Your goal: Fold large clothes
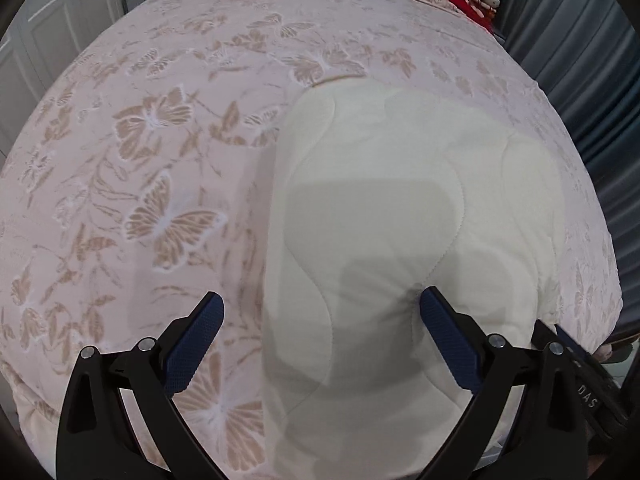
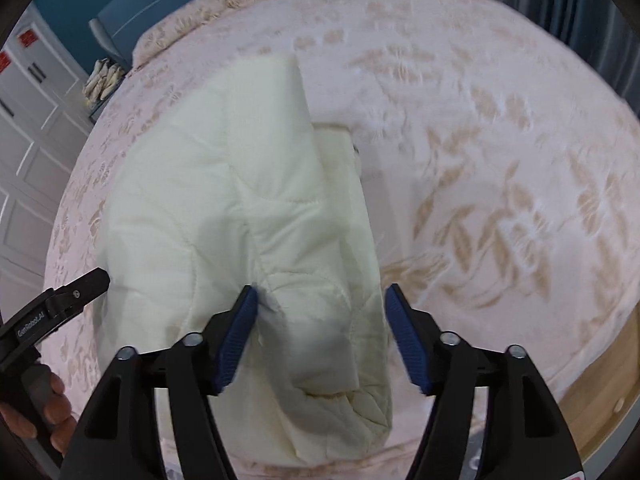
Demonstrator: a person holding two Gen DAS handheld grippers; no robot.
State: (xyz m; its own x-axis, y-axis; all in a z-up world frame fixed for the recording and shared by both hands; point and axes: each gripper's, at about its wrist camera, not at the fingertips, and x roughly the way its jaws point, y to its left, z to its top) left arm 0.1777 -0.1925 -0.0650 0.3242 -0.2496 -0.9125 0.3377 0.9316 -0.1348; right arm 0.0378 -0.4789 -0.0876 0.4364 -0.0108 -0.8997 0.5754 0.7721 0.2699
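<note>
Both grippers hang spread and empty: left gripper (image 1: 322, 308), right gripper (image 2: 320, 300). I see the cream quilted jacket (image 2: 240, 208) on the bedspread (image 2: 500, 160) under both, running 6 to 12 o'clock.

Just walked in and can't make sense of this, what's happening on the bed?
A person is folding a cream quilted garment on a bed with a butterfly-print cover, using a hand-held gripper in each hand. The garment lies folded into a long bundle. The right hand-held gripper is open over its near end, pressing nothing. The left hand-held gripper is open too, hovering at the garment's edge.
</note>
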